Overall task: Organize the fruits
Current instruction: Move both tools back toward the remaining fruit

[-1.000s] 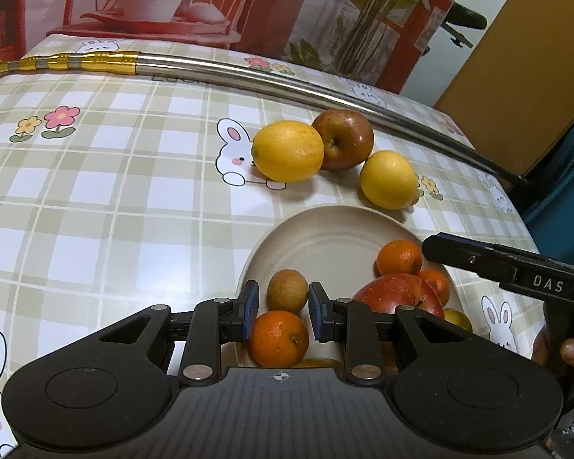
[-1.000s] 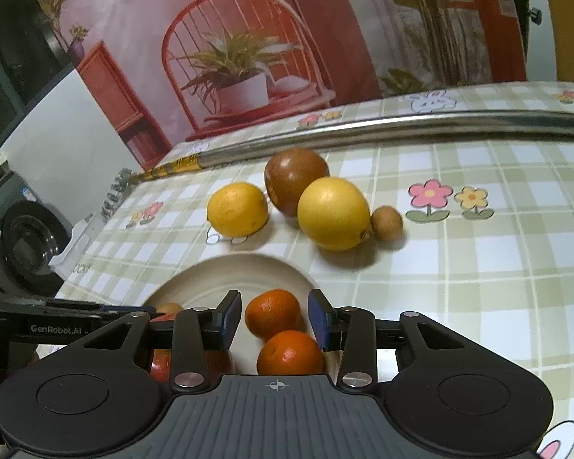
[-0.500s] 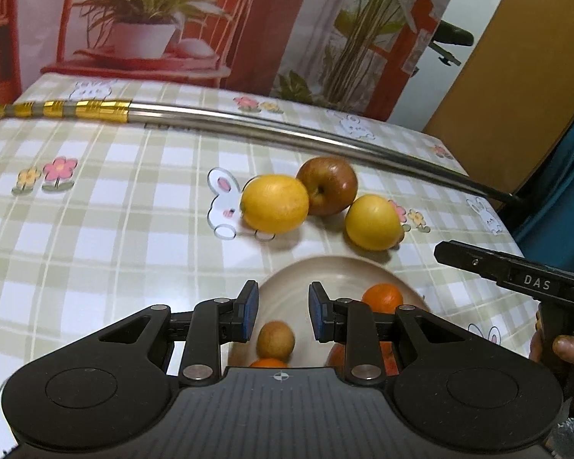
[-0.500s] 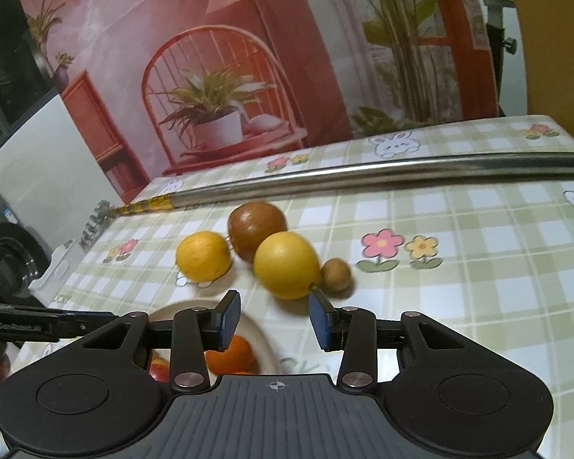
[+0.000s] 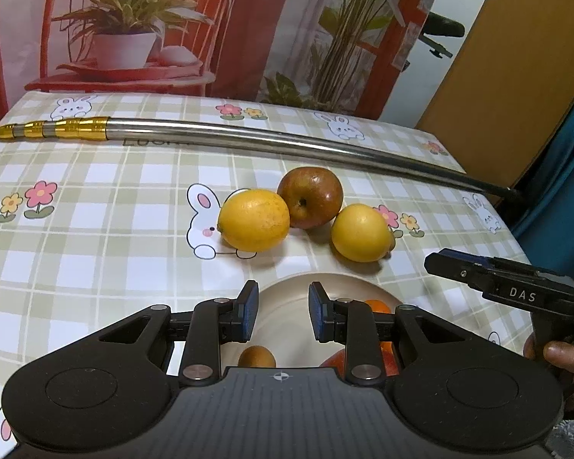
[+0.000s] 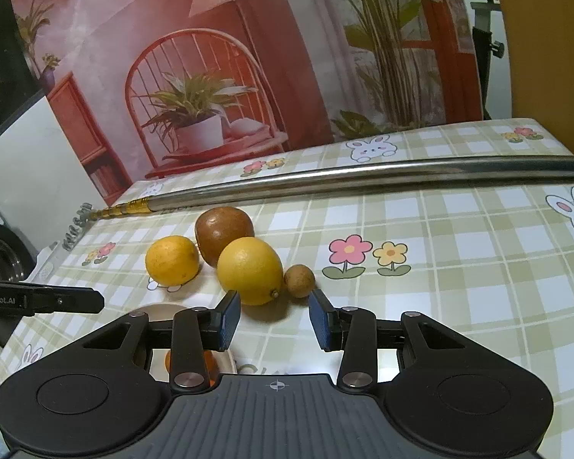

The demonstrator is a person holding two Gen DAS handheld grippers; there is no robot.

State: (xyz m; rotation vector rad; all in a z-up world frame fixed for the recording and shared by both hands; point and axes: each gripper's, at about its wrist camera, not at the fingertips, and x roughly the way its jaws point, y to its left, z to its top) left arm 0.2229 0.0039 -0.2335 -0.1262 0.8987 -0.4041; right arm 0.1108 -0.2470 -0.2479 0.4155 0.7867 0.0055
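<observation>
Two yellow lemons (image 5: 253, 220) (image 5: 359, 232) and a red-brown apple (image 5: 310, 196) lie on the checked tablecloth beyond a cream plate (image 5: 287, 306). The plate holds a small brown fruit (image 5: 256, 357), oranges (image 5: 377, 306) and a red apple (image 5: 335, 363), mostly hidden by my left gripper (image 5: 283, 315), which is open and empty above the plate's far part. My right gripper (image 6: 274, 323) is open and empty, just short of the nearer lemon (image 6: 250, 270) and a small brown fruit (image 6: 299, 275) beside it. The other lemon (image 6: 172, 260) and apple (image 6: 224, 235) lie behind.
A long steel rod (image 5: 271, 141) with a gold end lies across the far side of the table; it also shows in the right wrist view (image 6: 363, 178). The table's right edge drops off near a wooden door (image 5: 516, 76). A printed backdrop stands behind the table.
Both grippers have pulled back and up from the plate. The left has left the fruit lying in the plate; the right now faces the lemon and small brown fruit on the cloth.
</observation>
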